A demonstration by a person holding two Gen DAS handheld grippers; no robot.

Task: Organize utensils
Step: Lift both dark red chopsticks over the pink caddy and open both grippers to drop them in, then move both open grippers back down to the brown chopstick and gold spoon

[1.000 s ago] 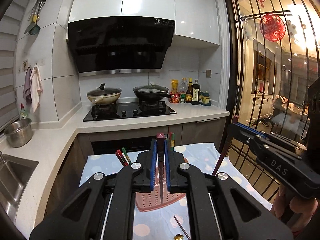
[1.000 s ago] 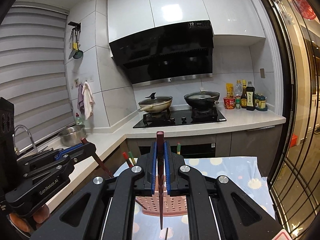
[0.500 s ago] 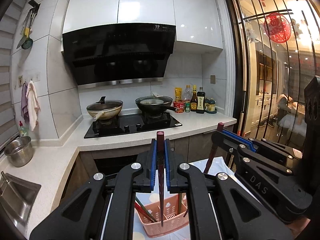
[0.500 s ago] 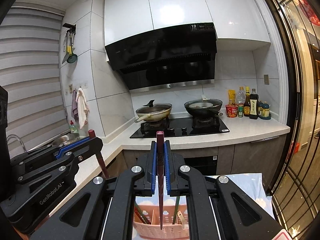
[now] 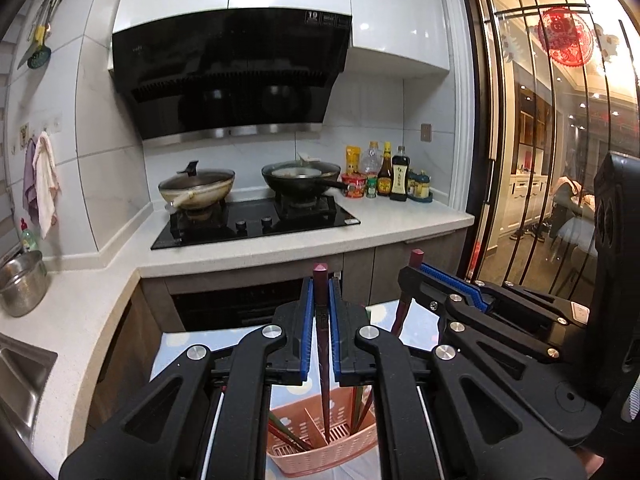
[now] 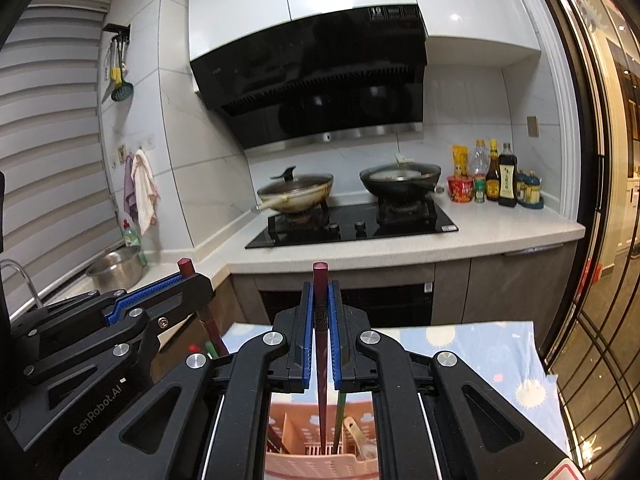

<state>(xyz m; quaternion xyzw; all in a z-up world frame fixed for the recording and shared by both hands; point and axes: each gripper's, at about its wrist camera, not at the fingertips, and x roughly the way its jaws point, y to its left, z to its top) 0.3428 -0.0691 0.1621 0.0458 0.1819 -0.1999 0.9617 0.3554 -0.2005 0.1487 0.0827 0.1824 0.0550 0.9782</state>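
My left gripper [image 5: 320, 286] is shut on a dark red chopstick [image 5: 322, 360] that stands upright, its lower end inside the pink slotted utensil basket [image 5: 332, 450]. My right gripper [image 6: 320, 286] is shut on a second dark red chopstick [image 6: 321, 360], whose tip also reaches down into the pink basket [image 6: 320, 464]. The basket holds several other chopsticks, red and green. In the left wrist view the right gripper [image 5: 412, 270] shows close on the right; in the right wrist view the left gripper [image 6: 192, 276] shows on the left.
The basket stands on a table with a blue dotted cloth [image 6: 480, 344]. Beyond it runs a white counter [image 5: 400, 228] with a black hob, two pans [image 5: 196, 188] and sauce bottles [image 5: 384, 176]. A steel pot [image 5: 20, 284] and sink are at the left. A glass door [image 5: 540, 160] is at the right.
Both grippers have moved forward over the table, each with its chopstick. The basket has come close beneath them and the chopstick tips now sit inside it. The two grippers have drawn nearer each other.
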